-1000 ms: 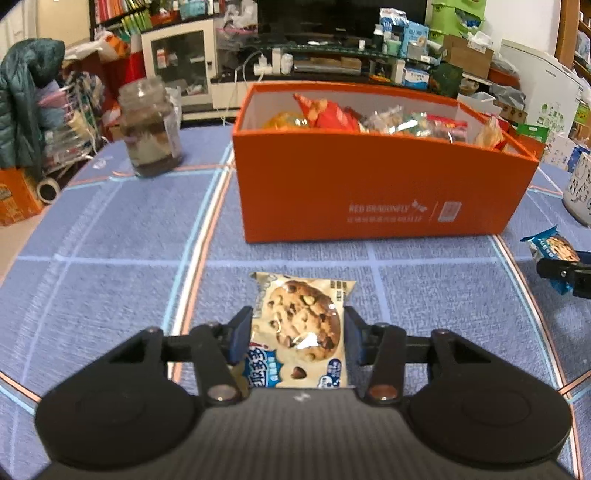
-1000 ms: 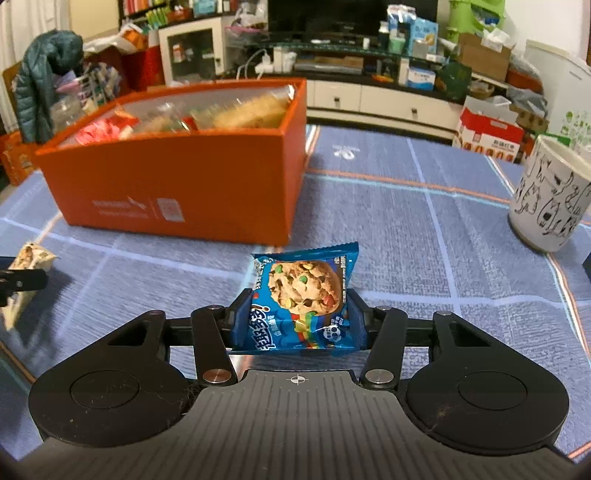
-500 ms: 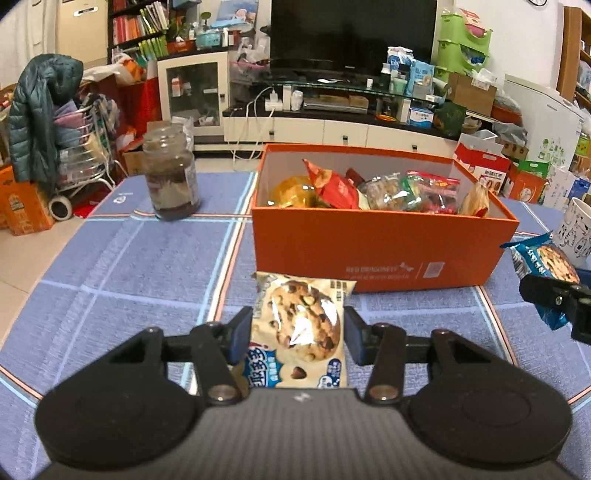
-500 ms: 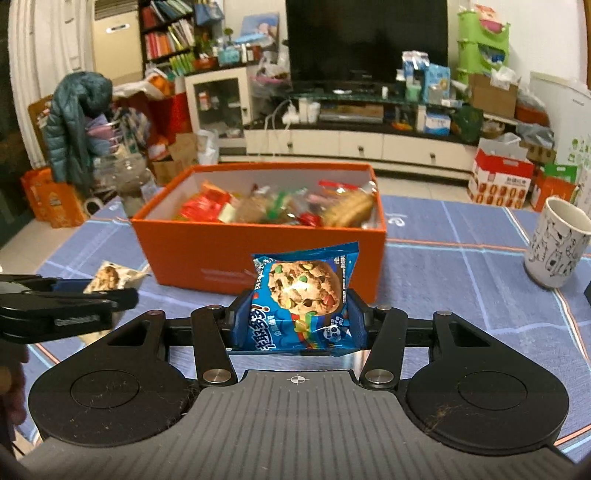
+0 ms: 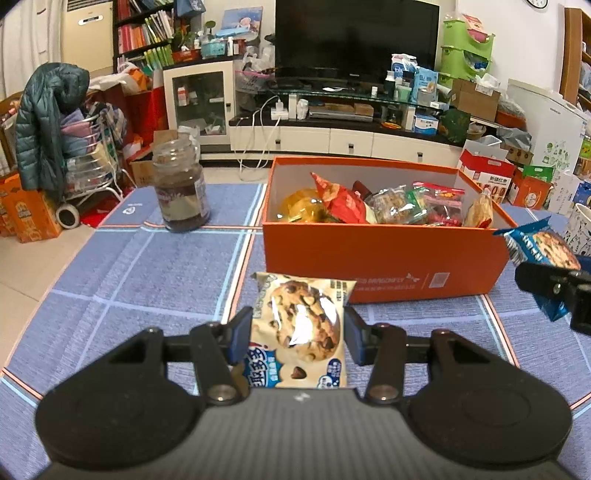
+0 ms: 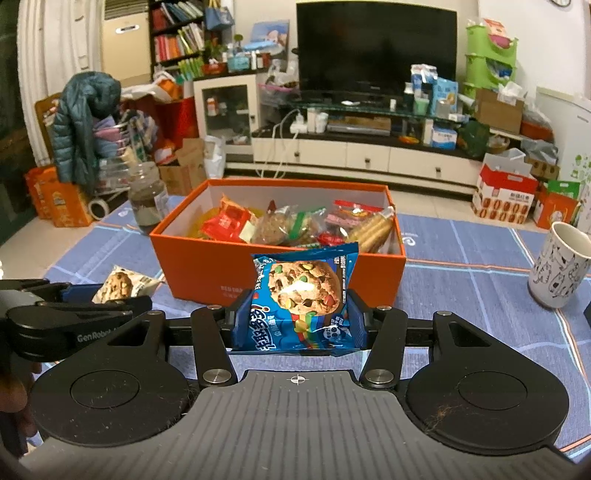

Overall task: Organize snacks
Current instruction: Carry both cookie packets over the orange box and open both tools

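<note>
- while raised above the blue cloth point(image 5: 177, 266), left gripper point(image 5: 297, 334) clamped on cream cookie pack point(image 5: 301, 328), near side of orange box point(image 5: 384, 258).
- right gripper point(image 6: 295, 319) clamped on blue cookie pack point(image 6: 304, 295), also before the box.
- box open, heaped with snacks point(image 6: 295, 225).
- jar point(image 5: 181, 194) left of box; mug point(image 6: 557, 271) right.

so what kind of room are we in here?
Looks like a home living room, fairly cluttered: a large TV on a low media cabinet, a bookshelf in the corner and a jacket draped over a laundry rack.
</note>
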### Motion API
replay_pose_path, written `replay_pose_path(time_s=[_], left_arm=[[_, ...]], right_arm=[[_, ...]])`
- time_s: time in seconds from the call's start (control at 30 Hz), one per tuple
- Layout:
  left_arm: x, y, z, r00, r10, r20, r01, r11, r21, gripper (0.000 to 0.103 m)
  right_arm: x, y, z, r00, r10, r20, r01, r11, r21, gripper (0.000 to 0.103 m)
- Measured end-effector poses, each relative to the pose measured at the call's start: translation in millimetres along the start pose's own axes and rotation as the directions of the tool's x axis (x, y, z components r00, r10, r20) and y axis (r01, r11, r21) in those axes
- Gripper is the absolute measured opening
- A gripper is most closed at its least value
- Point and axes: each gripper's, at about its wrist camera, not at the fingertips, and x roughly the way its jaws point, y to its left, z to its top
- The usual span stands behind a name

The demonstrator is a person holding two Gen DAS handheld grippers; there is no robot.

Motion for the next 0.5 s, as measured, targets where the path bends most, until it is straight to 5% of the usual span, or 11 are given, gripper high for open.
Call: replay_pose_path(time_s=[0.5], left_arm=[[-2.5,-3.5,0.7,0.999,0.031,0.013,-0.032,0.999,0.023,0.048]], right_arm=[[-2.2,2.3,7.0,1.000,0.007,0.015,-0.007,1.000,-0.003,0.038]])
